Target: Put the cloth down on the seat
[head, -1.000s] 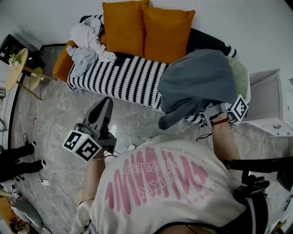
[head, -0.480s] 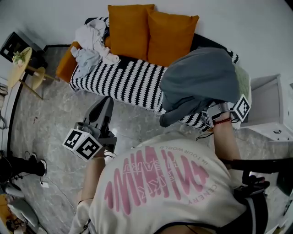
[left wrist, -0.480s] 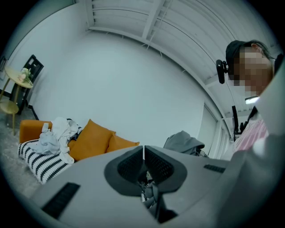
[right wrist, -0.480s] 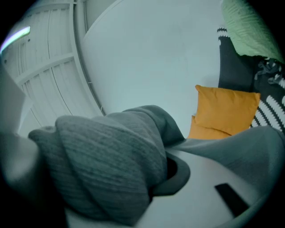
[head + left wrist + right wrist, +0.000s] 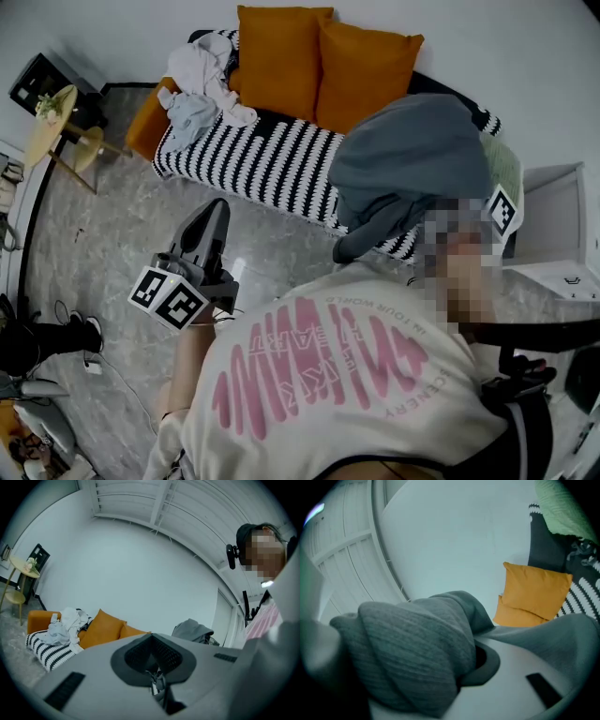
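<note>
Head view: the bunched grey knitted cloth hangs in the air above the right front corner of the table, here the black-and-white striped sofa seat. One end of the cloth droops past the table's front edge. The right tool shows only its marker cube; the rest is covered. The left tool floats over the floor well short of the front edge, its jaws brought together to a point. 2 orange square cushions line the back edge, and a heap of white and pale clothes sits at the back left corner. Over the last second the view has swung a little, but the cloth has kept its place over the right end. By my reading, the lowering has not begun.

Left gripper view: the jaws are closed on nothing, with the table far beyond.

Right gripper view: the jaws are clamped on thick folds of the grey cloth, which hide the pads almost wholly. The release is probably still to come.
</note>
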A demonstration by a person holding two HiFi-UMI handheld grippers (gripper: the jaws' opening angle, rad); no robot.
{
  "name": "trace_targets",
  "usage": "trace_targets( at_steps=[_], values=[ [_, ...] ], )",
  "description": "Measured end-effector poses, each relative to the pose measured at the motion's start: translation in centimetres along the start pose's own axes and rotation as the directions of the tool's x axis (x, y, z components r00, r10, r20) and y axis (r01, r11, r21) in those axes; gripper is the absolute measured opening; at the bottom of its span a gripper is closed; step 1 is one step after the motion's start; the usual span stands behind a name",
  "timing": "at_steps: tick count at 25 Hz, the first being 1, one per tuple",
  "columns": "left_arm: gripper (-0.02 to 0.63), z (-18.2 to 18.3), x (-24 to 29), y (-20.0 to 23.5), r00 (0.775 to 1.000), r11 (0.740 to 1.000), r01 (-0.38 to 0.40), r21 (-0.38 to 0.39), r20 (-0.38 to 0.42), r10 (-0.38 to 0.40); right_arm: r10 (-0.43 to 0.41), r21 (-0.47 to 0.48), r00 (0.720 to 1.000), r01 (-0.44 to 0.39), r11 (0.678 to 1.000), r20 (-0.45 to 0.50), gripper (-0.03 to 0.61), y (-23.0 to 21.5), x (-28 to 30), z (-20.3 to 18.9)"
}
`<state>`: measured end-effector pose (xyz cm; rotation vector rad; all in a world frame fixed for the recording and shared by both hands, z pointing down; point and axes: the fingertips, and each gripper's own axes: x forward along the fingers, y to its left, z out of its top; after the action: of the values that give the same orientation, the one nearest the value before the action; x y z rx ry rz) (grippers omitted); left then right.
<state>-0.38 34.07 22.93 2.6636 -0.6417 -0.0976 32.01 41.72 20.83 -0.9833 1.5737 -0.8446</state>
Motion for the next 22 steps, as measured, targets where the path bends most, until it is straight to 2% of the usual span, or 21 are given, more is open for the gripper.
trace_targets(
  at_steps=[6,11,16,22],
  values=[
    [0.009,-0.5,-0.7,0.7,1.000,1.000,-0.025,0.003,0.001,0.025,-0.006,0.038,0.999,0.007,0.999,-0.046,0.106,-1.1,1.3,-1.6],
    [0.009,-0.7,-0.8,1.5,0.997,0.997,-0.078,-0.003,0.002,0.078,-0.025,0.061,0.998,0.029,0.998,-0.065,0.106,-2.5,2.0,-1.8],
    [0.009,-0.7,-0.3,3.0,0.993,0.993,-0.114,-0.035,0.008,0.115,-0.042,0.087,0.994,0.050,0.995,-0.099,0.106,-4.5,3.7,-2.0],
    [0.009,0.2,1.6,4.5,0.989,0.989,-0.146,-0.011,0.005,0.146,-0.030,0.112,0.992,0.044,0.993,-0.126,0.106,-6.5,7.5,-1.1]
  ],
)
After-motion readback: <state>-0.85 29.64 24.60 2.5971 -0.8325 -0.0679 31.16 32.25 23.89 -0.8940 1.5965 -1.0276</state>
